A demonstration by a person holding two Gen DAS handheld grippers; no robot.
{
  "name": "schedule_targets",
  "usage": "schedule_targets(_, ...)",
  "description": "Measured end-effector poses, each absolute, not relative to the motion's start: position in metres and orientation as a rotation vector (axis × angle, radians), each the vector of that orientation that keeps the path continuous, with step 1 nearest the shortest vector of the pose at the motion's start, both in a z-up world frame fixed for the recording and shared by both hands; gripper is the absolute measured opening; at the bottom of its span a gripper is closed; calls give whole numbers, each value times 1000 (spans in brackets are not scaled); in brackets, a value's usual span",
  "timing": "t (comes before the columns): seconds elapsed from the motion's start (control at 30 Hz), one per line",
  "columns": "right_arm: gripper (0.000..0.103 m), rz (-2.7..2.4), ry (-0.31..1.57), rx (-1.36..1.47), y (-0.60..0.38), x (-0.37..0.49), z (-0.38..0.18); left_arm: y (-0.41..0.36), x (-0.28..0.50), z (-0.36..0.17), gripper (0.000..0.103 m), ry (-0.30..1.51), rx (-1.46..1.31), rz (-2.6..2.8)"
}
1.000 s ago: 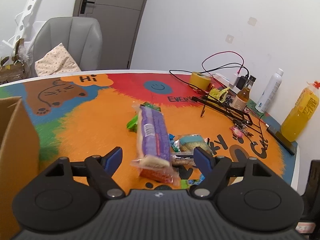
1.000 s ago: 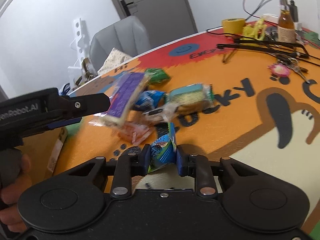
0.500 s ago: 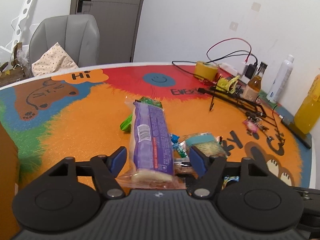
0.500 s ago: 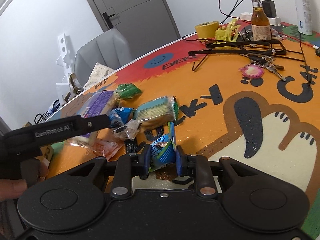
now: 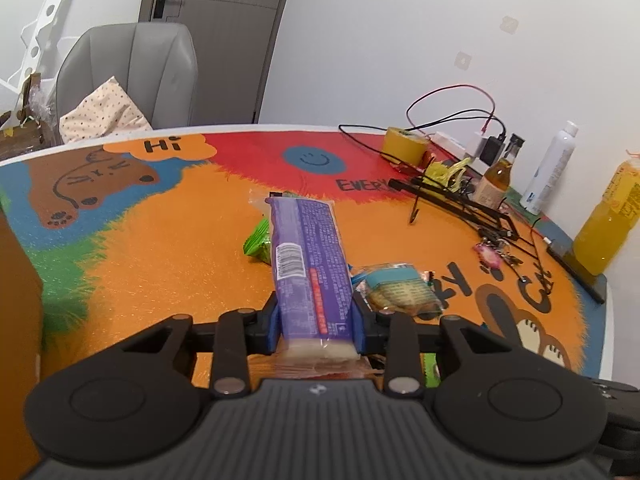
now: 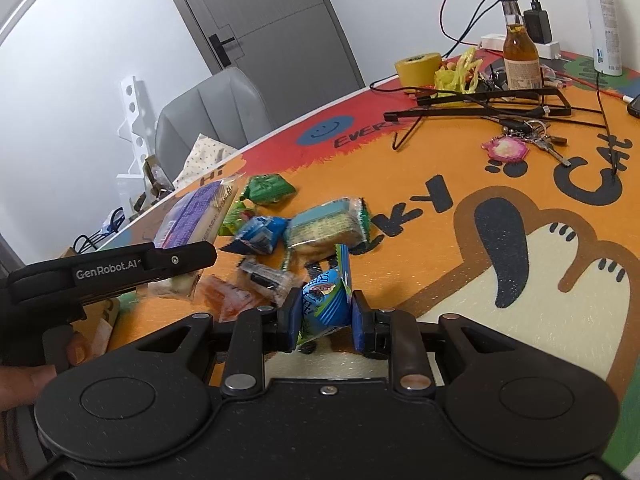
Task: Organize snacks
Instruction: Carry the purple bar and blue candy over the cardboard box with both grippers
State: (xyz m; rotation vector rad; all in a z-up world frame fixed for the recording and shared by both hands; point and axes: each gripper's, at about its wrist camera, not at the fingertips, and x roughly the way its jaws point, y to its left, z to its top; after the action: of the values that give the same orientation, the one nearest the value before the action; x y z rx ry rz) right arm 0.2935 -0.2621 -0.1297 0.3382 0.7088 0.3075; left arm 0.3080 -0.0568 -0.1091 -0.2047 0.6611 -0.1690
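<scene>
My left gripper [image 5: 316,326] is shut on the near end of a long purple snack pack [image 5: 308,264], which sticks out forward over the table. The pack also shows in the right wrist view [image 6: 192,216], with the left gripper's black finger [image 6: 160,264] across it. My right gripper [image 6: 326,320] is shut on a small blue and green snack pack [image 6: 326,300]. A pile of snacks lies on the orange mat: a teal cracker pack [image 6: 324,228], a blue pack [image 6: 260,234], a green pack [image 6: 268,188], a clear wrapper [image 6: 268,280] and an orange-red pack [image 6: 228,300].
A brown cardboard box [image 5: 18,312] stands at the left edge. At the back right are a yellow tape roll [image 5: 402,146], cables, a black wire rack [image 5: 460,204], a small brown bottle [image 5: 494,182], a white bottle [image 5: 550,172], an orange juice bottle [image 5: 604,224] and keys [image 6: 520,146]. A grey chair [image 5: 128,76] stands behind the table.
My left gripper has closed from wide open onto the purple snack pack. My right gripper has stayed shut on the blue and green pack and moved a little further over the table.
</scene>
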Motion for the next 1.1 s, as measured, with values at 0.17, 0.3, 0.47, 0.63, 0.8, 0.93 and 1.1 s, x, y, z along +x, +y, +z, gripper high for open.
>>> schedule_targets(0.17,23,317,683,333,-254,283,-119,-52,291,-97,33,638,-205,-170)
schedule_targets(0.3,23,318,661,337,-248,275,-111,-45,276,-88,33,622,-202,-162)
schedule_targets(0.47,23,322,637,341,-242,264,-104,-38,257,-77,33,599,-197,-155)
schedule_targets(0.63,23,333,613,340,-233,253,-95,-30,239,-67,33,578,-188,-151)
schedule_targets(0.8,23,350,592,327,-222,241,-86,-19,220,-57,33,552,-189,-144)
schedule_targets(0.93,23,363,576,313,-212,232,-78,-8,208,-52,33,536,-204,-134)
schedule_targets(1.1,23,375,557,302,-201,222,-70,5,195,-47,33,535,-211,-115)
